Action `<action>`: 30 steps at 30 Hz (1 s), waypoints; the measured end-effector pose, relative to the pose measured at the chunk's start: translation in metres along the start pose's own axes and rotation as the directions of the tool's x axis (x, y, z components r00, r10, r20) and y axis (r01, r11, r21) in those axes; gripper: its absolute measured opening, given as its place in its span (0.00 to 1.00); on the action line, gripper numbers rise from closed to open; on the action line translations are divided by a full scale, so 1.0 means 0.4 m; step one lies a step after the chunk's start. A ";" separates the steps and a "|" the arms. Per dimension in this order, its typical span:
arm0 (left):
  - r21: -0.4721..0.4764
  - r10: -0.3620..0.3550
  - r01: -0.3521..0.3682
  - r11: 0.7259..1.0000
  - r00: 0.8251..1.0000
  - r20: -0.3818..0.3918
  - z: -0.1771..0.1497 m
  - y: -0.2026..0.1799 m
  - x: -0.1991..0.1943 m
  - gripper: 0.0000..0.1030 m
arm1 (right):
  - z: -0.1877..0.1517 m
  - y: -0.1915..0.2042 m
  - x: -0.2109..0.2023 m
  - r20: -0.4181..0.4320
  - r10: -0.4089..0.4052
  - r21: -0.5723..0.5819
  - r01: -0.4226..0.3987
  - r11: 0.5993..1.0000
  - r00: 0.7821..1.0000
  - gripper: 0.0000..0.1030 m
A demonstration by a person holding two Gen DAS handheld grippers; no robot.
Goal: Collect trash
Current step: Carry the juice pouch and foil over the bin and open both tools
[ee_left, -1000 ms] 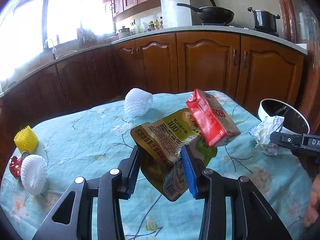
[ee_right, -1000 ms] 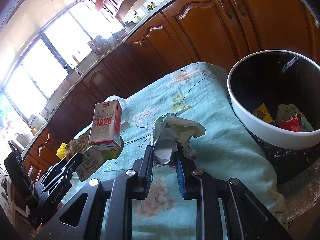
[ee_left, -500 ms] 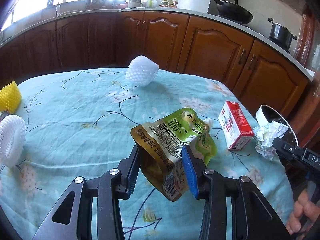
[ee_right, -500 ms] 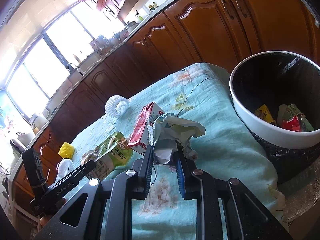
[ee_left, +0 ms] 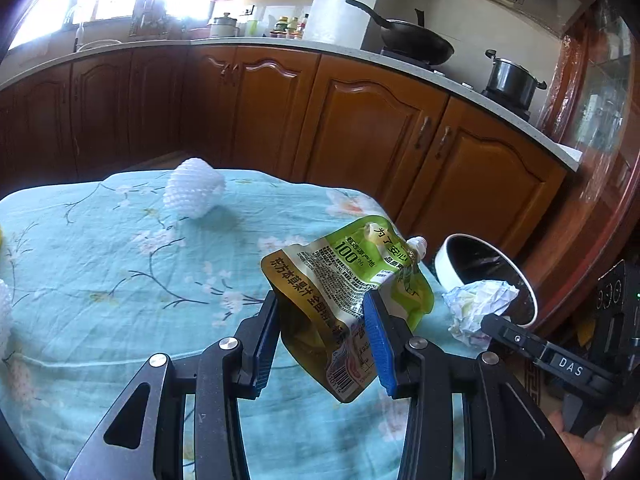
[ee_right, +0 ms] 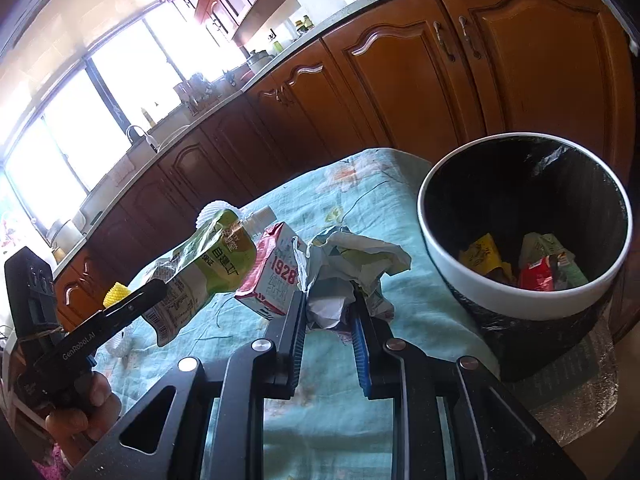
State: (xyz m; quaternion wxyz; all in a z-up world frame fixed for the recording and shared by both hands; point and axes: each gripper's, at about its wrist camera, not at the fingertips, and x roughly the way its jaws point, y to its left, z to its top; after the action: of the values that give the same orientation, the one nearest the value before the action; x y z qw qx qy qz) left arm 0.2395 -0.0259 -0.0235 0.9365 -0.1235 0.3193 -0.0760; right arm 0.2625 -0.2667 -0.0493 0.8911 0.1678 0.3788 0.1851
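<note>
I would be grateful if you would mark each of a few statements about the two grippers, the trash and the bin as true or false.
1. The left gripper is shut on the green juice pouch. True.
2. The right gripper holds nothing. False: it is shut on the crumpled paper.
3. The trash bin already has wrappers in it. True.
4. The red and white carton is inside the bin. False: it is outside it, above the teal tablecloth, beside the crumpled paper.
5. A white foam fruit net lies on the tablecloth. True.
</note>
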 end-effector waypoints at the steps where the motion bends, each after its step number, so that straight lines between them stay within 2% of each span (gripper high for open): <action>1: 0.008 -0.009 0.009 1.000 1.000 -0.005 0.002 -0.014 0.008 0.39 | 0.001 -0.011 -0.007 0.004 -0.008 0.003 0.008 1.000 1.000 0.21; 13: 0.086 -0.101 0.107 0.991 0.993 -0.067 0.030 -0.149 0.121 0.39 | 0.034 -0.143 -0.102 0.056 -0.114 0.050 0.111 0.993 0.992 0.21; 24: 0.129 -0.127 0.141 0.982 0.986 -0.112 0.072 -0.261 0.239 0.39 | 0.093 -0.214 -0.122 0.070 -0.187 0.043 0.184 0.982 0.980 0.21; 30: 0.140 -0.117 0.135 0.981 0.985 -0.130 0.092 -0.310 0.300 0.39 | 0.128 -0.256 -0.103 0.049 -0.196 0.053 0.194 0.980 0.979 0.21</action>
State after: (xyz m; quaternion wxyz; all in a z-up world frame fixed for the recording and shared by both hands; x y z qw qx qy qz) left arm 0.3486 -0.1647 -0.0300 0.9153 -0.0687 0.3603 -0.1661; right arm 0.2945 -0.3830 -0.0354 0.9106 0.1562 0.3736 0.0830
